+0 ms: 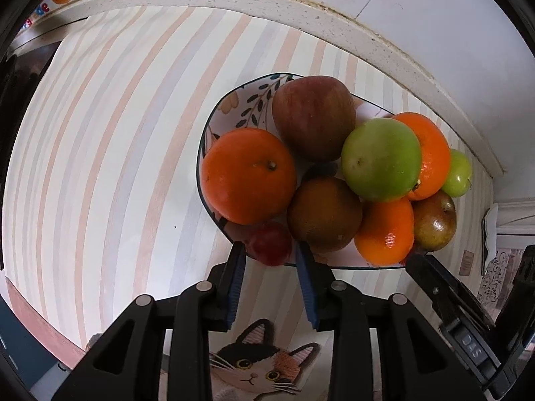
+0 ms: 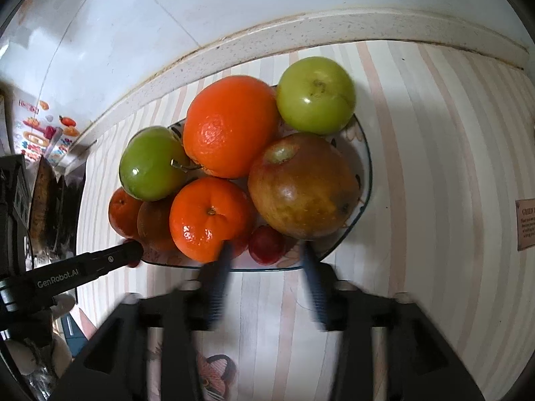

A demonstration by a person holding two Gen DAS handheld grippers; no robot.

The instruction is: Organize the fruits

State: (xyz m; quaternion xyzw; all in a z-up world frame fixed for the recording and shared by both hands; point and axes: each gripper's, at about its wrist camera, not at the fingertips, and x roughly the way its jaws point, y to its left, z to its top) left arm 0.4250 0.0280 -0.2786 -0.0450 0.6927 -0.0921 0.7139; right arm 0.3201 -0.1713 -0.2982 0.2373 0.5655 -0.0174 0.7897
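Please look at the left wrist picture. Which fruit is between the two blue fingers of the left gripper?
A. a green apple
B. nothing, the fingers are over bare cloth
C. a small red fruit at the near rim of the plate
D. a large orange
C: the left gripper has its fingers on either side of the small red fruit, which lies at the near rim of the plate.

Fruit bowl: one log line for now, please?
left claw: open at small red fruit | right claw: open, empty | bowl: piled full
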